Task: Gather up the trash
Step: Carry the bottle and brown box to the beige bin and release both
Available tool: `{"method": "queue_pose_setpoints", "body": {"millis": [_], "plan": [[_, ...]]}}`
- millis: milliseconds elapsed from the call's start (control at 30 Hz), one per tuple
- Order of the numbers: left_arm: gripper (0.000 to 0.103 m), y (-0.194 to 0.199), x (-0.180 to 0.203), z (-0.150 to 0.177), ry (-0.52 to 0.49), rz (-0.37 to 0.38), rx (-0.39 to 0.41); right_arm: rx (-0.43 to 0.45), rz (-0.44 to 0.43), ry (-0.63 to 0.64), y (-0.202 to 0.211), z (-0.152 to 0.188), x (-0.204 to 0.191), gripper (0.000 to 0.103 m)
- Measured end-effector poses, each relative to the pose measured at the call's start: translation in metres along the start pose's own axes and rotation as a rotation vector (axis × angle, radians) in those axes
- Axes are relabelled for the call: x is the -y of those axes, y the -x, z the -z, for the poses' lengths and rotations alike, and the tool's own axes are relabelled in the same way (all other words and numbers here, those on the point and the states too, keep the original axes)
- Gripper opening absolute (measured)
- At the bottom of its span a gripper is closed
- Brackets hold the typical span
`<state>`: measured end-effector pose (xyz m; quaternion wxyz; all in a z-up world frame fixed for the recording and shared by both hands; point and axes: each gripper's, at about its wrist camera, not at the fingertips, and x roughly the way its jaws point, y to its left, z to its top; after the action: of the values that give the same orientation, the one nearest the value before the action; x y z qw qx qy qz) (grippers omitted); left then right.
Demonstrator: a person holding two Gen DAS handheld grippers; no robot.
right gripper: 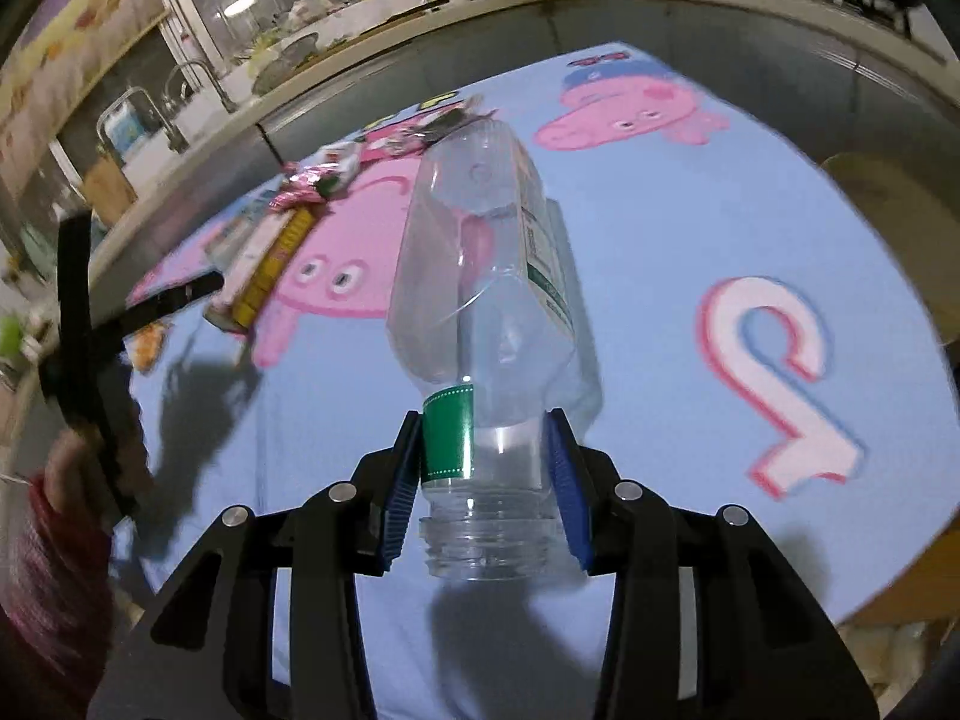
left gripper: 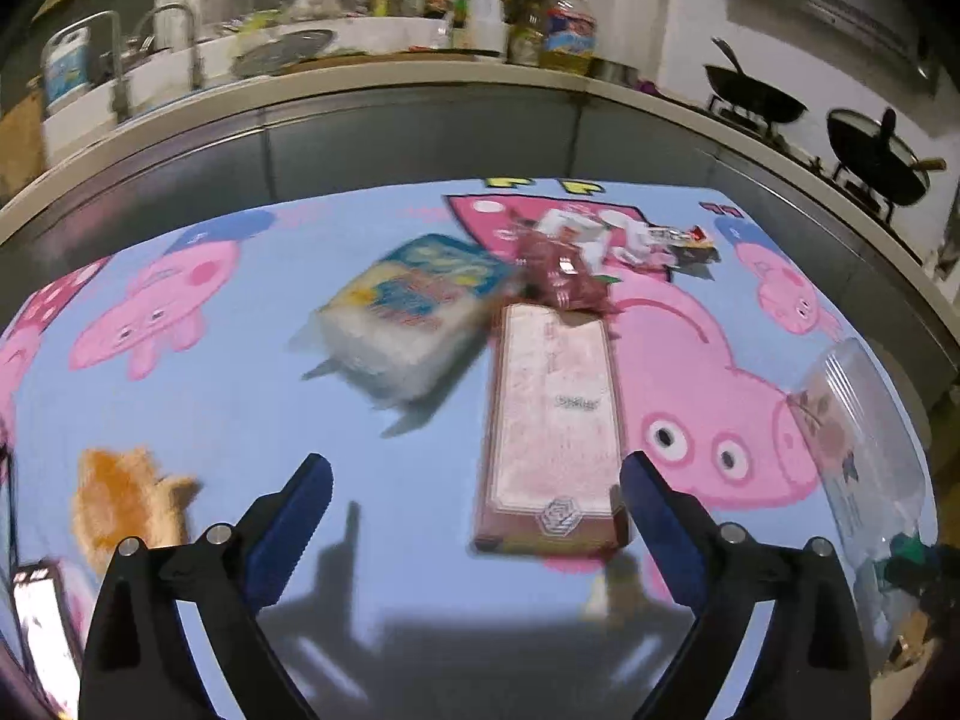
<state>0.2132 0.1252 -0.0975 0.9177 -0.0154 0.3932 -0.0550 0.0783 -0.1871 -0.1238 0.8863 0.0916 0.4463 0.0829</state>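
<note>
Right wrist view only: bottle (right gripper: 480, 312) neck between right gripper (right gripper: 486, 480) pads

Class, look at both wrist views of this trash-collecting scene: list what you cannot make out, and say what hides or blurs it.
- Left wrist view: print on the blue-and-yellow plastic-wrapped pack, lost to motion blur.
- Left wrist view: the clear plastic bottle, cut off by the fisheye edge.
- Left wrist view: small wrappers at the cloth's far end, too small to identify.
- Right wrist view: the long pink box, blurred and partly behind the left gripper.
</note>
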Motion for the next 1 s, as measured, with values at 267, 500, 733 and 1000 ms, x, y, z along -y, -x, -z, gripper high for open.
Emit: {"method": "queue_pose_setpoints", "body": {"millis": [267, 500, 733, 1000], "plan": [[0.059, -0.029, 0.033, 0.005, -0.063, -0.047, -0.076, 0.047, 0.028, -0.007, 0.002, -0.001, 0.009, 0.069], [0.058, 0.007, 0.044, 0.043, -0.023, 0.078, -0.098, 0.037, 0.019, -0.061, -0.008, -0.003, 0.024, 0.068], [0.058, 0.023, 0.092, 0.056, -0.087, 0.179, -0.108, 0.044, -0.046, -0.037, -0.011, 0.001, 0.027, 0.044], [0.058, 0.024, 0.165, 0.027, -0.194, 0.27, -0.086, 0.15, -0.059, -0.169, 0.018, -0.001, 0.066, 0.039]]}}
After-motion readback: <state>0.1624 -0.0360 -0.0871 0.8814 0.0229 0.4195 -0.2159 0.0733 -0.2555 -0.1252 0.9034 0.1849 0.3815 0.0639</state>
